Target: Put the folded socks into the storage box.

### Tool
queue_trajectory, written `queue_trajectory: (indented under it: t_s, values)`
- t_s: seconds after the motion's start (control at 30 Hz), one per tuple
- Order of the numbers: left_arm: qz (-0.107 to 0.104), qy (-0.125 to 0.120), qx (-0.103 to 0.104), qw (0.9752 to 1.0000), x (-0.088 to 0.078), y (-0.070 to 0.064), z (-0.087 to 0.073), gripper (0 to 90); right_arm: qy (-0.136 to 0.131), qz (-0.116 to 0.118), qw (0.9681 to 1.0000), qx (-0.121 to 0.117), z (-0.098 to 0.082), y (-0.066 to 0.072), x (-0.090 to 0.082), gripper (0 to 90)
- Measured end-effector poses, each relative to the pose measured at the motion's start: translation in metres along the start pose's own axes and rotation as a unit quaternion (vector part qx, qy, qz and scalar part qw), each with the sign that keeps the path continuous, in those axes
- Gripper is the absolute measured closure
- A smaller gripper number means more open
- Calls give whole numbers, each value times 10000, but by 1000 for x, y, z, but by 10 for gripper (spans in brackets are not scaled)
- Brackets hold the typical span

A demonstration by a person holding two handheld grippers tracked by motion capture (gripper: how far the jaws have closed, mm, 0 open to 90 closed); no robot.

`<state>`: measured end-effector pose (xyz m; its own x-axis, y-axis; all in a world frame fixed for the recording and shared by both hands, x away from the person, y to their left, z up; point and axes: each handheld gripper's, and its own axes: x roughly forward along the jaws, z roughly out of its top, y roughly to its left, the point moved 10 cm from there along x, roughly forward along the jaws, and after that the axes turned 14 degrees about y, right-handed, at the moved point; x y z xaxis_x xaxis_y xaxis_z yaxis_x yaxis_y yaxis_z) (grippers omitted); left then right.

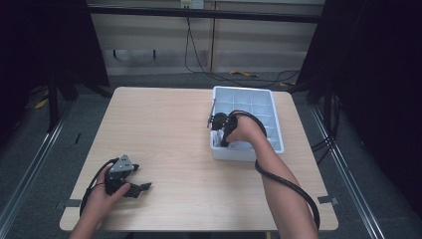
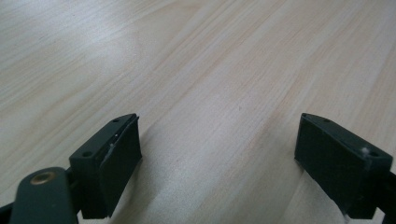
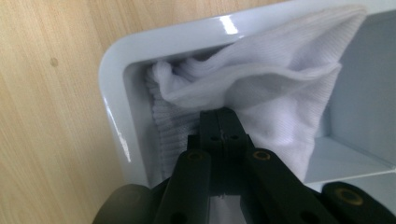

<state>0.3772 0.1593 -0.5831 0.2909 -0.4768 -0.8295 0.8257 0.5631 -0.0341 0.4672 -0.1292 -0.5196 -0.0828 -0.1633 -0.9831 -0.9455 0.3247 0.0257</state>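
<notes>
A white divided tray (image 1: 276, 130) sits on the right half of the wooden table. My right gripper (image 3: 223, 113) points down into the tray's near-left corner compartment (image 3: 114, 74). Its jaws are pressed together on a white ribbed cloth (image 3: 275, 79), which bunches against the corner wall. In the high view the right gripper (image 1: 217, 133) is over that corner, and a bit of the cloth (image 1: 238, 146) shows below the hand. My left gripper (image 1: 142, 188) rests on the table near the front left. Its jaws stand wide apart around bare wood (image 2: 219, 120).
The tray's farther compartments (image 1: 249, 104) look like bare white plastic. A cable (image 1: 293, 186) trails from the right gripper along the forearm. Wooden table top (image 1: 159, 129) stretches between the two hands. Dark floor and cables lie beyond the far edge.
</notes>
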Motion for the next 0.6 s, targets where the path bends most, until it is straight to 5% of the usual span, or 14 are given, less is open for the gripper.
queue_trajectory:
  t_s: [0.6]
  values:
    - [-12,-8,-26,10000,0,0,0,141,-181,114,9997,85,3,0,16,900]
